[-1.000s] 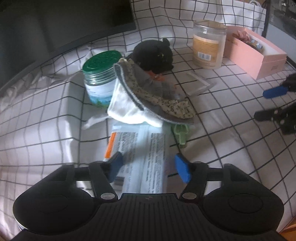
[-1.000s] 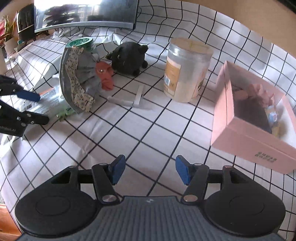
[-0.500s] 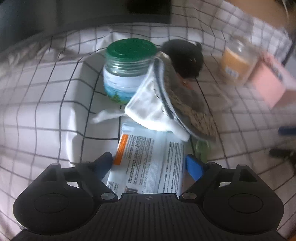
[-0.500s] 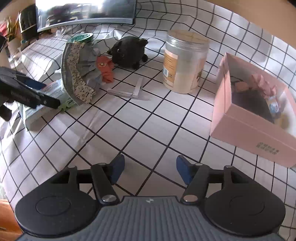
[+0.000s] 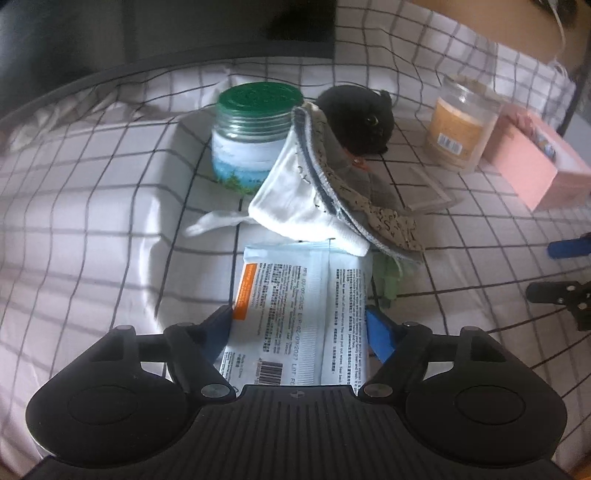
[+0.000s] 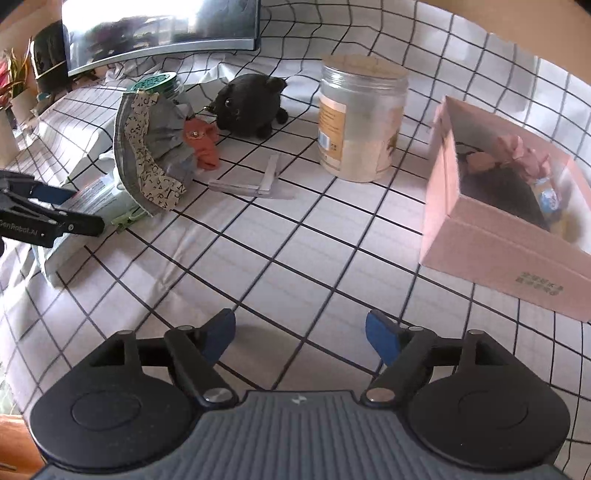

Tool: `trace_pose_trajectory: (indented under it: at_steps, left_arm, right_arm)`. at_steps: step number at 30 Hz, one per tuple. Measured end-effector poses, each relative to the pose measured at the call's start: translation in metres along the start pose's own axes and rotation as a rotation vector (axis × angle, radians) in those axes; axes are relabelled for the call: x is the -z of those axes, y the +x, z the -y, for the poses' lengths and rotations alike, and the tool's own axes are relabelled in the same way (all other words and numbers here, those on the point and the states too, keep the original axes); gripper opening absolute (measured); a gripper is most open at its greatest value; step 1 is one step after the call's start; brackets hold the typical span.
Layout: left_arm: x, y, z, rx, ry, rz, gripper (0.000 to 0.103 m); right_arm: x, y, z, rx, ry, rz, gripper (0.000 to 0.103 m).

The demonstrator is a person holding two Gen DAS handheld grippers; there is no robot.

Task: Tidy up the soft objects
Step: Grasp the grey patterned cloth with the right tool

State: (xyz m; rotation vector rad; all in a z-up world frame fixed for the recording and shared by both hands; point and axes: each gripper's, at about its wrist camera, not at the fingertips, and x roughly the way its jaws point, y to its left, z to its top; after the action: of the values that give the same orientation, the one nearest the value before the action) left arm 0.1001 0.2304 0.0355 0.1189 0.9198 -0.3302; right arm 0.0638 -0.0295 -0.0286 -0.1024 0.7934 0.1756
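Observation:
A pale blue wipes pack (image 5: 295, 317) lies flat on the checked cloth. My left gripper (image 5: 299, 326) is open, its blue pads on either side of the pack's near end; it also shows in the right wrist view (image 6: 74, 210). A grey and white fabric piece with letter trim (image 5: 332, 192) leans on a green-lidded jar (image 5: 255, 129) behind the pack. A black plush animal (image 6: 251, 105) sits behind it, with an orange cloth (image 6: 203, 144) in front. My right gripper (image 6: 301, 334) is open and empty above bare cloth.
A clear jar with a tan label (image 6: 360, 118) stands mid-table. An open pink box (image 6: 509, 206) holding small items sits at the right. A flat clear packet (image 6: 255, 182) lies before the plush. A dark monitor (image 6: 159, 29) stands at the back.
My left gripper has opened wider and moved forward, so its pads now straddle the wipes pack. My right gripper has drifted slightly, still open.

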Motion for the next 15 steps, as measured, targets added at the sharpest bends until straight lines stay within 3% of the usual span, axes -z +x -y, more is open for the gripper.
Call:
trace_pose_trajectory:
  at_steps: [4,7,15]
  left_arm:
    - [0.004,-0.029,-0.017,0.002,-0.099,0.065,0.080]
    - [0.004,-0.050,-0.030,0.004,-0.135,0.097,0.080]
    - [0.012,-0.079,-0.053,0.014,-0.118,0.112,0.080]
  right_arm:
    - [-0.028,-0.019,-0.016,-0.067,-0.050,0.134,0.078]
    - [-0.057,-0.019,-0.045,-0.108,-0.132,0.180,0.078]
    - [-0.109,0.015,-0.123,-0.232,-0.146,0.149,0.078]
